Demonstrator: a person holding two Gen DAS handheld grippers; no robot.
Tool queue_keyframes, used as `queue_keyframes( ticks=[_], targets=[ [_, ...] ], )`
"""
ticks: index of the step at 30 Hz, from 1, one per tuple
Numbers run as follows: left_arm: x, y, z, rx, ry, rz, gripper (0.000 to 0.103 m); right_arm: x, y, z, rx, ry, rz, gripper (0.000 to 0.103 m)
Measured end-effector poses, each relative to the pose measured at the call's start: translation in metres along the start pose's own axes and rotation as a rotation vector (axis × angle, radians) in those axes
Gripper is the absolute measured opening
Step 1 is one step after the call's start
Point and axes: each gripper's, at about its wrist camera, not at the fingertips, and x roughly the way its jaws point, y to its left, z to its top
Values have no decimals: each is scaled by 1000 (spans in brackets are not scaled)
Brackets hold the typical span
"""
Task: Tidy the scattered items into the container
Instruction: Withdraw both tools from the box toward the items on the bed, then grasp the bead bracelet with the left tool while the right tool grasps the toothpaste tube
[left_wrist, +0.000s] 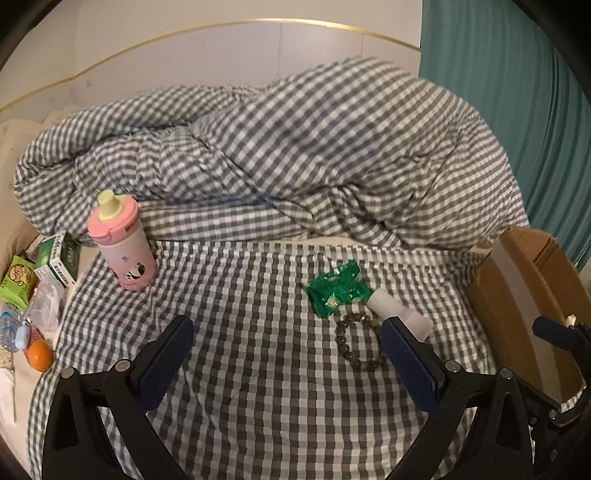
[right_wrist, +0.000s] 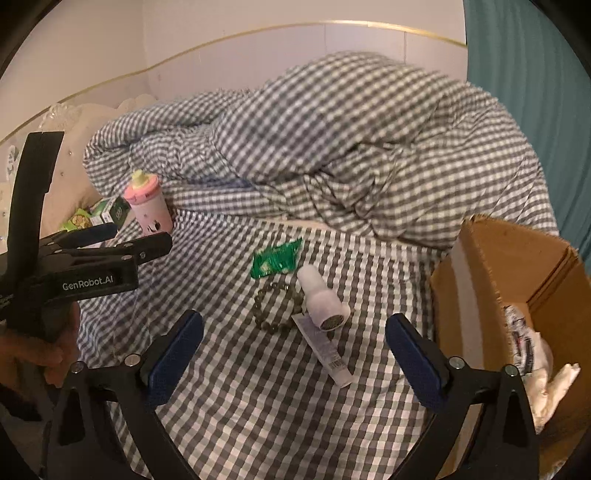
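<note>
Right gripper hangs wide and empty over the bed, tube, shaver and beads just ahead, box to its right. Left gripper also released. Best: straddle the shaver's body crosswise, avoid snagging beads.

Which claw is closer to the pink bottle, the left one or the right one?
Left. The left claw hangs open with the pink bottle just ahead on its left; the right claw is open near the cardboard box, farther away.
</note>
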Motion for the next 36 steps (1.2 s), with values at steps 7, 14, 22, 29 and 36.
queue_keyframes(
  ticks=[7, 14, 22, 29, 36],
  targets=[
    [36, -8, -8, 14, 49, -4, 103, 35, -17, -17, 28, 71, 14, 92],
    [71, -19, -18, 46, 102, -9, 103, 65, -29, -32, 57, 132, 26, 80],
    [104, -28, -28, 79, 150, -21, 98, 95, -36, -45, 75, 183, 35, 74],
    [129, -37, -35, 105, 196, -18, 89, 109, -43, -52, 105, 198, 27, 61],
    [147, -43, -41, 108, 226, -19, 77, 124, -47, -60, 115, 223, 26, 55]
  ],
)
